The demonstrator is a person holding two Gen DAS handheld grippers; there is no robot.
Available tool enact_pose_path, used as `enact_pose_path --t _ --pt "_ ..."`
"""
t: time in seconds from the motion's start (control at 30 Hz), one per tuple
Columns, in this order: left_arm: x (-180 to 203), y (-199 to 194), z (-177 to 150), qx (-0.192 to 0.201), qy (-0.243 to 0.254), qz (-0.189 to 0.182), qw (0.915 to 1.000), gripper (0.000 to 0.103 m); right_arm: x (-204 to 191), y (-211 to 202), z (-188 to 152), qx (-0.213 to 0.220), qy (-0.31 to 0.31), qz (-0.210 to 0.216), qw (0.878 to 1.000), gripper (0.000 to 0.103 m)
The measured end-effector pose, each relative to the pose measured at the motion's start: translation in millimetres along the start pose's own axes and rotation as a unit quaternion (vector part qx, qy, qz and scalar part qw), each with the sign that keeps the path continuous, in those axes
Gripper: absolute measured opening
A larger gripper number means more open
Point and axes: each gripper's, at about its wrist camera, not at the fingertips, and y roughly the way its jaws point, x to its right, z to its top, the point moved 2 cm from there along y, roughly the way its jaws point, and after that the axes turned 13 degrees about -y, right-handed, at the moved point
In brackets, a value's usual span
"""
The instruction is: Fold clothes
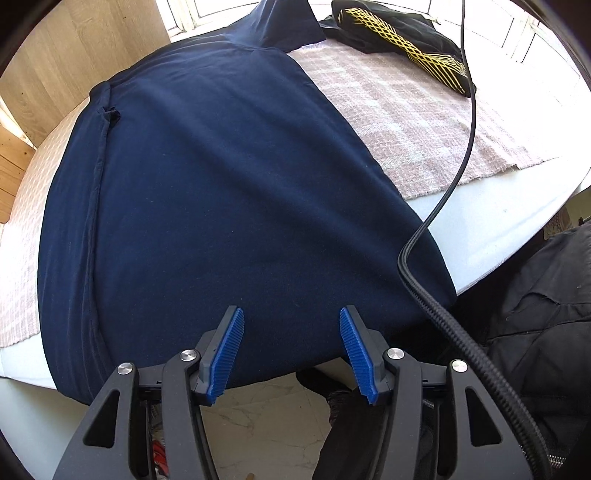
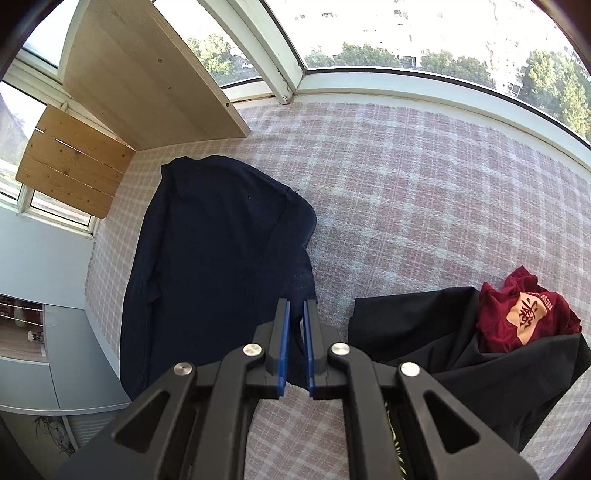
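Observation:
A navy garment lies spread flat on the pink plaid cloth, and its near hem hangs over the table edge. My left gripper hovers open above that hem, with nothing pinched between its blue pads. In the right wrist view the navy garment lies to the left below. One part of it is drawn up into my right gripper, which is shut on the fabric. In the left wrist view that lifted part rises at the far end.
A black garment with a gold pattern lies at the far right, with a dark red garment on it. A black cable hangs across the right side. A wooden board and window frame border the table. A person's dark clothing is near right.

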Motion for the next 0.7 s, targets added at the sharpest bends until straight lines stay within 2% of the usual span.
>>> enact_pose_path --t 0.13,0.27,0.43,0.5,0.63,0.7 --pt "-12 -6 -5 0.005 -0.012 0.004 0.9999 0.052 -9 -3 8 0.003 0.03 0.011 0.999 0.007" --pt "-22 -12 -7 0.012 -0.026 0.005 0.9996 0.052 -32 18 12 -0.011 0.037 0.02 0.999 0.007" --pt "-32 -16 -13 0.017 -0.035 0.01 0.9992 0.053 -92 60 19 -0.036 0.012 0.033 0.999 0.007" --pt "-39 -16 -14 0.016 -0.041 0.015 0.9989 0.053 -121 86 26 -0.042 0.004 0.055 0.998 0.008" --pt "-49 -15 -20 0.008 -0.06 0.027 0.9978 0.052 -171 132 35 -0.097 -0.038 0.057 0.993 0.015" --pt "-54 -18 -24 0.006 -0.068 0.025 0.9973 0.052 -182 119 30 -0.085 -0.07 0.058 0.992 0.016"
